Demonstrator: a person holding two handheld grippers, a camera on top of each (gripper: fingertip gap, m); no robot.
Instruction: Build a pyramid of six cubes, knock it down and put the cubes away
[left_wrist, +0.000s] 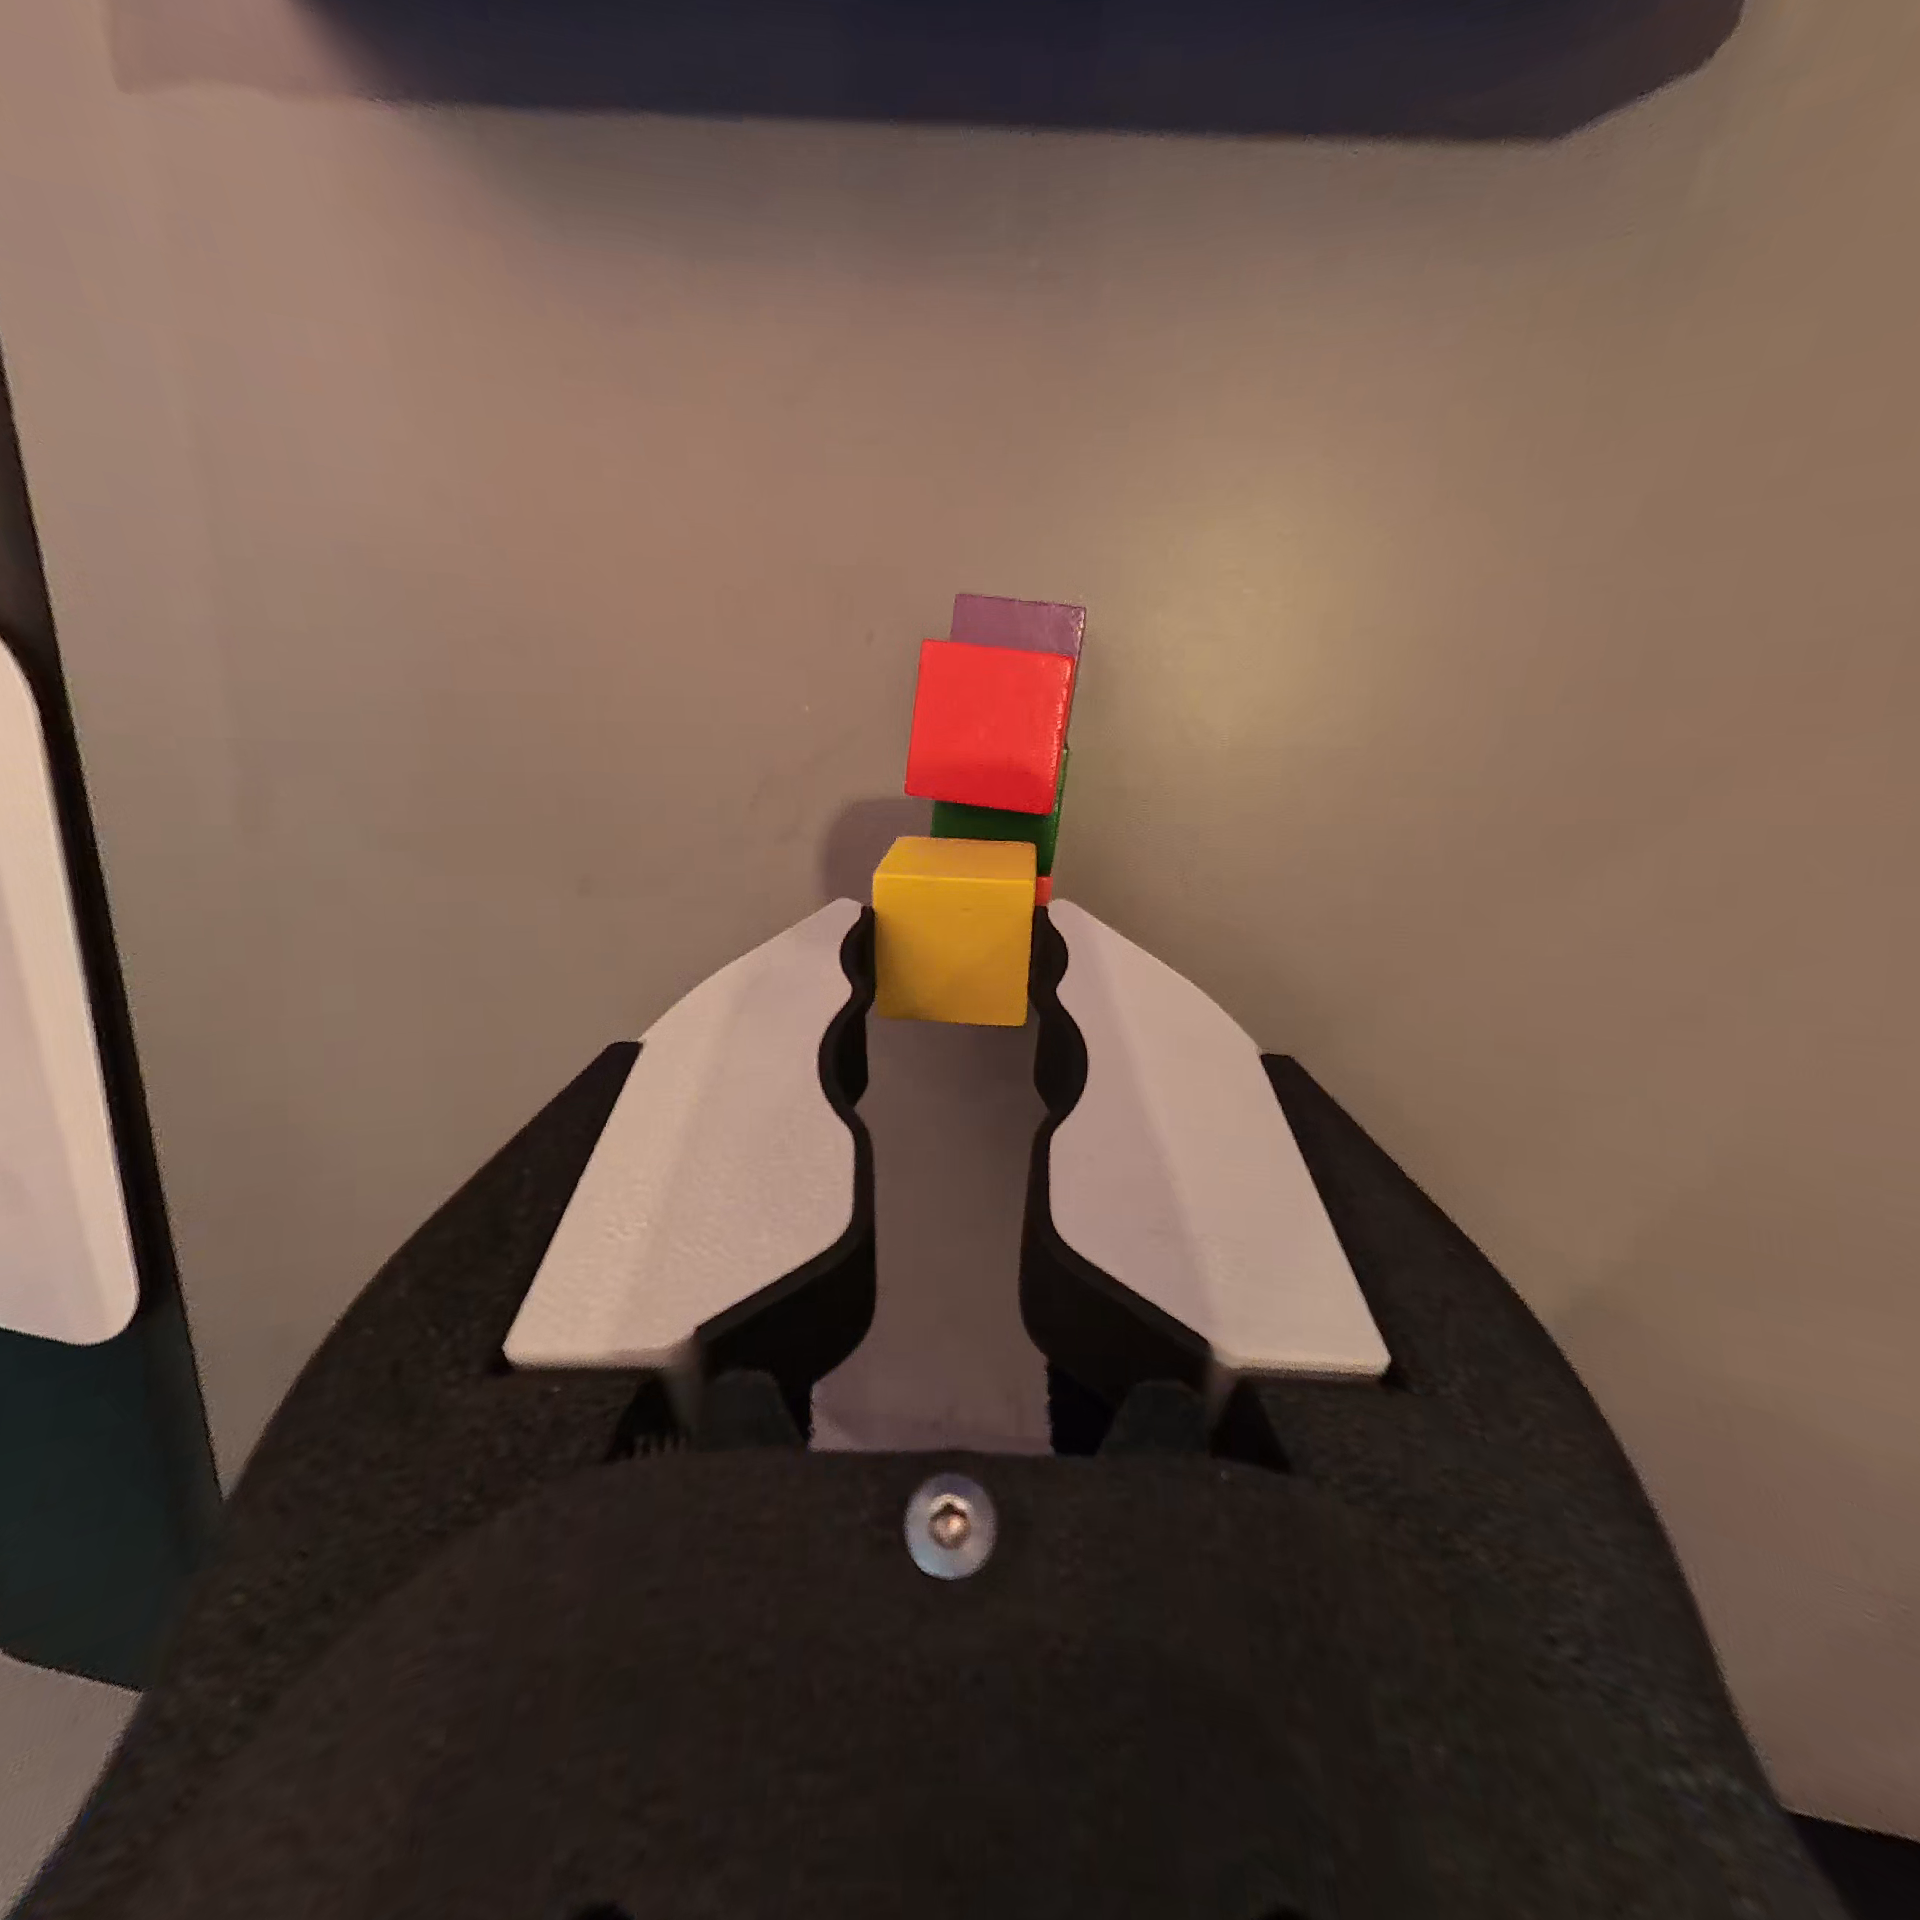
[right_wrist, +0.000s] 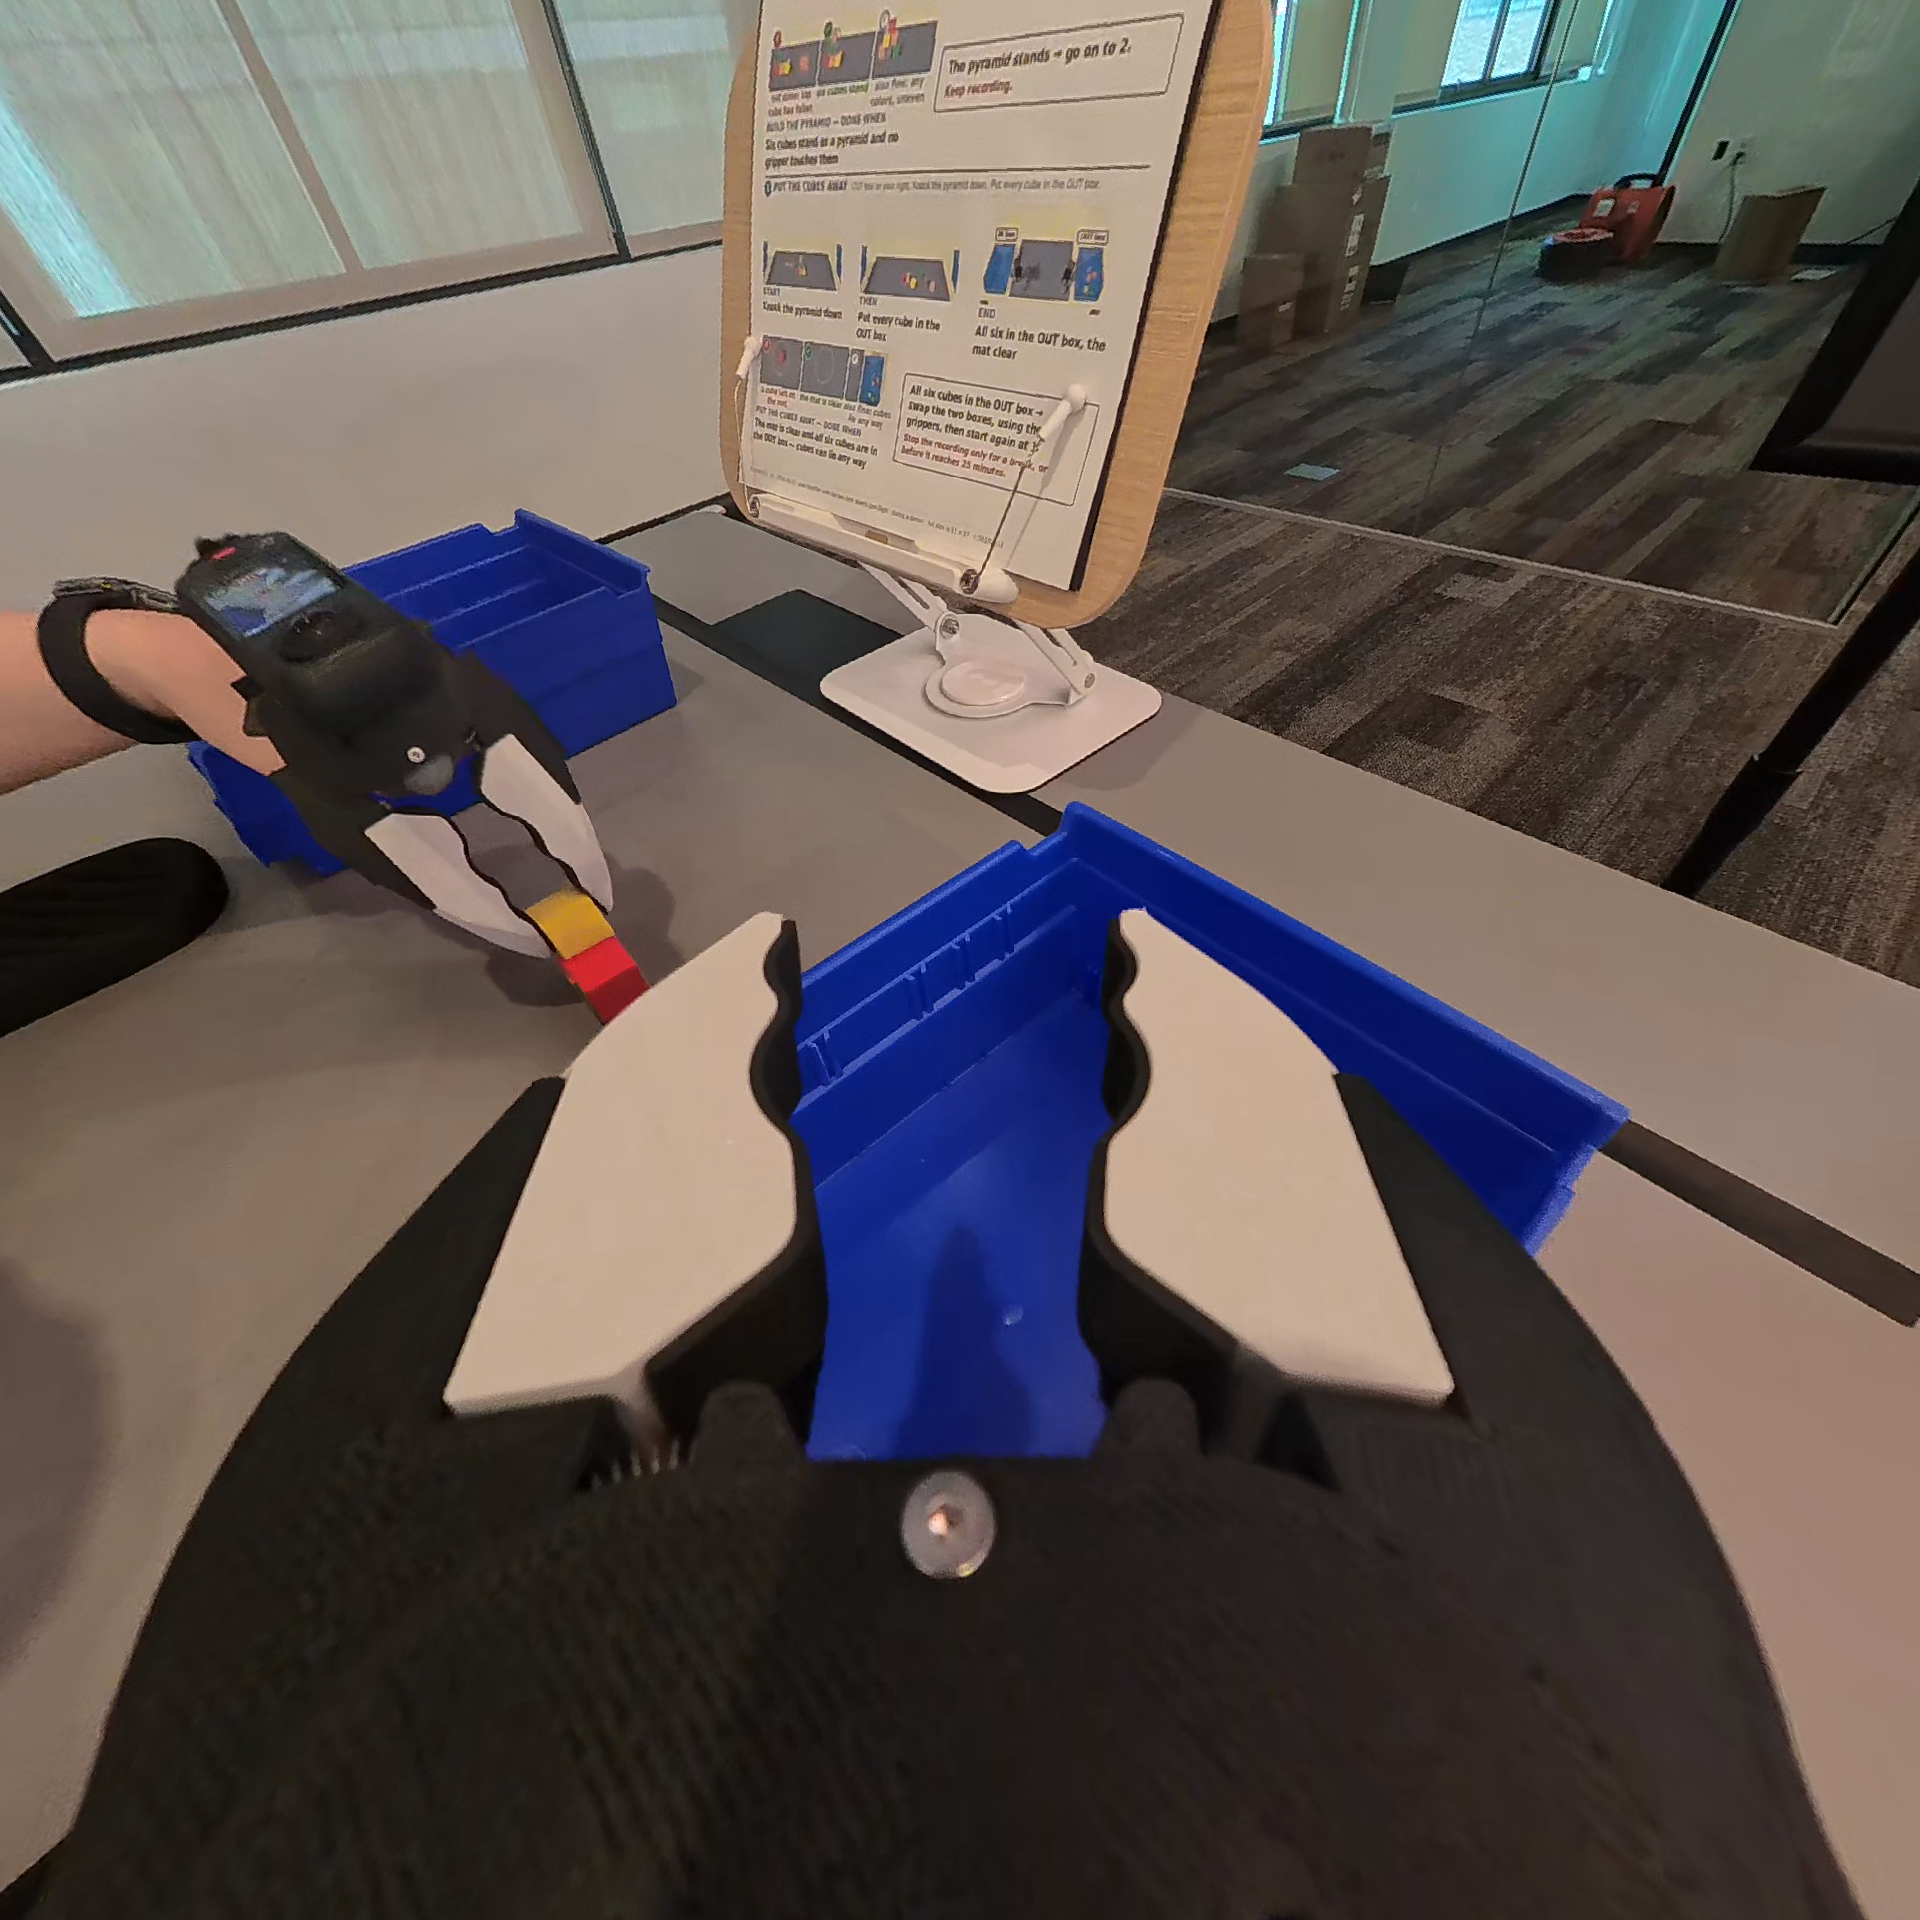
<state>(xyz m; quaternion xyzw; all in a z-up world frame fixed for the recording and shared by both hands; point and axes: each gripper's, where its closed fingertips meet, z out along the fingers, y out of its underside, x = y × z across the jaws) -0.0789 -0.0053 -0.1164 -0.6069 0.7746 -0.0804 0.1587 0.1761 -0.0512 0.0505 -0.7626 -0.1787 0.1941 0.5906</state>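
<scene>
Yellow glossy cube (left_wrist: 954, 932) pinched in left claw (left_wrist: 951, 925); right claw (right_wrist: 948, 997) gapes, holding nothing.

place: office, set up as recording station | evidence: grey table (right_wrist: 1351, 935); glass partition walls (right_wrist: 312, 156); patterned carpet floor (right_wrist: 1507, 468); cardboard boxes (right_wrist: 1320, 229) stacked beyond the glass; instruction sheet (right_wrist: 966, 260) on tabletop stand; blue plastic bins (right_wrist: 1299, 997) on the table
</scene>
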